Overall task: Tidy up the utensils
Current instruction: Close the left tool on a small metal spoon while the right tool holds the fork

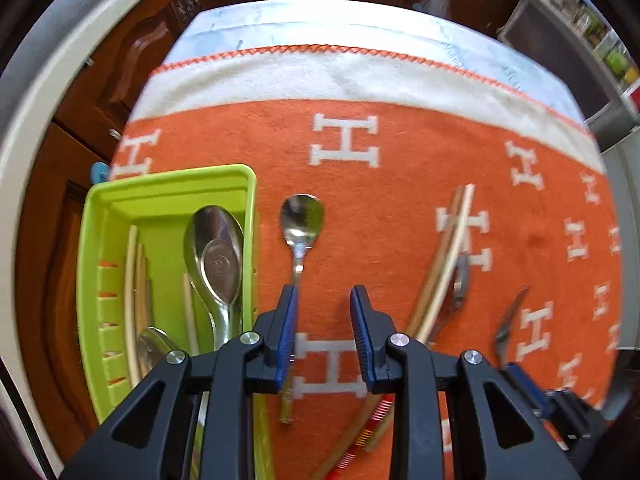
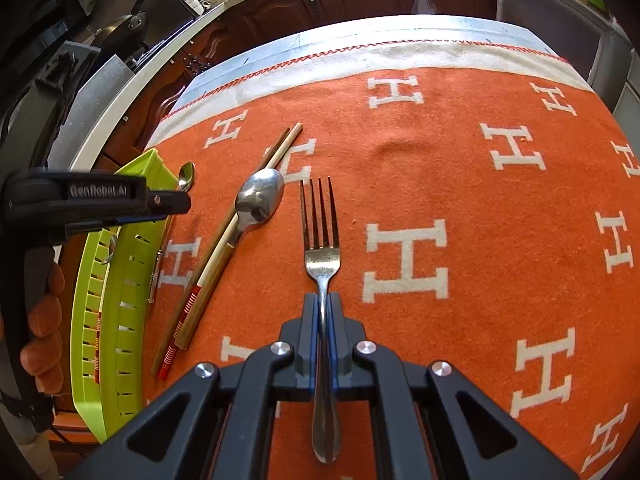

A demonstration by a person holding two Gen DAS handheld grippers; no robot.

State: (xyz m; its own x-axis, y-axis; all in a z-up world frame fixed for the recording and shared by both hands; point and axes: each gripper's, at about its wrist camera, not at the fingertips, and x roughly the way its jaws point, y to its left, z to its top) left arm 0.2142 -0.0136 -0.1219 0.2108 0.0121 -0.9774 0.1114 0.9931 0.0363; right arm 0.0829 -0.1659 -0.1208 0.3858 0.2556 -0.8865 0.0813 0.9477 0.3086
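My left gripper (image 1: 324,292) points down at the orange cloth with its jaws apart. A small steel spoon (image 1: 302,216) lies on the cloth; its handle runs down just inside the left finger, and the pads do not press on it. The lime-green tray (image 1: 168,184) to its left holds large spoons (image 1: 218,256) and pale chopsticks (image 1: 132,280). My right gripper (image 2: 322,298) is shut on the neck of a steel fork (image 2: 320,240), tines pointing away. Left of the fork, a large spoon (image 2: 260,196) rests across a pair of chopsticks (image 2: 212,268) on the cloth.
The orange cloth (image 2: 420,152) with white H marks covers the table, and its white border runs along the far edge. The green tray (image 2: 116,280) sits at the table's left edge. A person's hand (image 2: 44,320) holds the left gripper (image 2: 176,202). Dark wood cabinets stand behind.
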